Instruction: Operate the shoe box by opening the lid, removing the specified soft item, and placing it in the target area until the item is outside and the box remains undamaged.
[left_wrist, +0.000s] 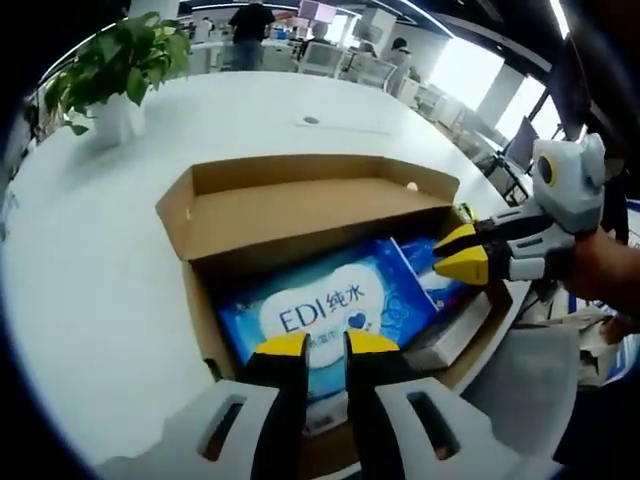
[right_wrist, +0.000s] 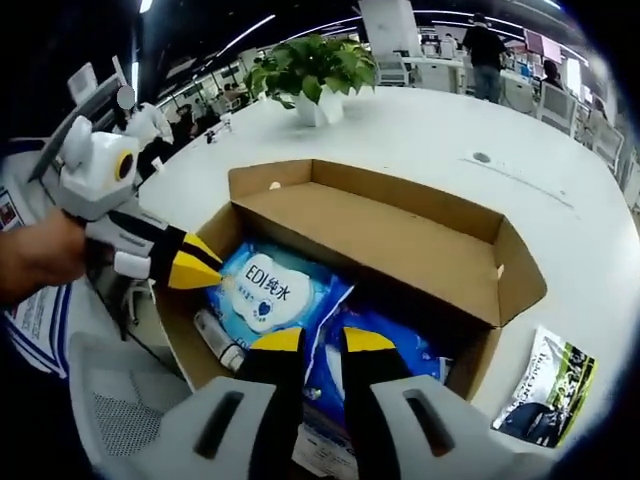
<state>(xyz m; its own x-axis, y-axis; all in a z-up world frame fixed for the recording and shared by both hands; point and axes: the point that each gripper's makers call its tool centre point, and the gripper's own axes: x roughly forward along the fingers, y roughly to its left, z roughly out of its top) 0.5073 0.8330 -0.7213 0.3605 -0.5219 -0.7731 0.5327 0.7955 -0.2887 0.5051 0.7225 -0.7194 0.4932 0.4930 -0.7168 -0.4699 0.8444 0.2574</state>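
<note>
Office desks and a few distant people filled the background beyond the wide white bench (left_wrist: 90, 260); one potted plant (left_wrist: 118, 62) stood toward its far edge, clear of the work; one cardboard shoe box (left_wrist: 300, 215) sat near the bench's near edge, its lid (left_wrist: 310, 175) already folded back and standing open, so the contents lay exposed for a reach from above; one blue wet-wipes pack (left_wrist: 330, 300), the soft item, judging by the task, lay flat inside the box on top of other goods, not yet lifted; a second blue packet (right_wrist: 400, 350) showed beside it in the right gripper view; one small printed packet (right_wrist: 545, 385) lay outside on the bench by the box's corner. Left gripper (left_wrist: 322, 345) hovered over the pack, its fingers a little apart and holding nothing; right gripper (right_wrist: 322, 340) likewise hung above the box, fingers slightly parted and empty, probably both poised to pinch the pack.
</note>
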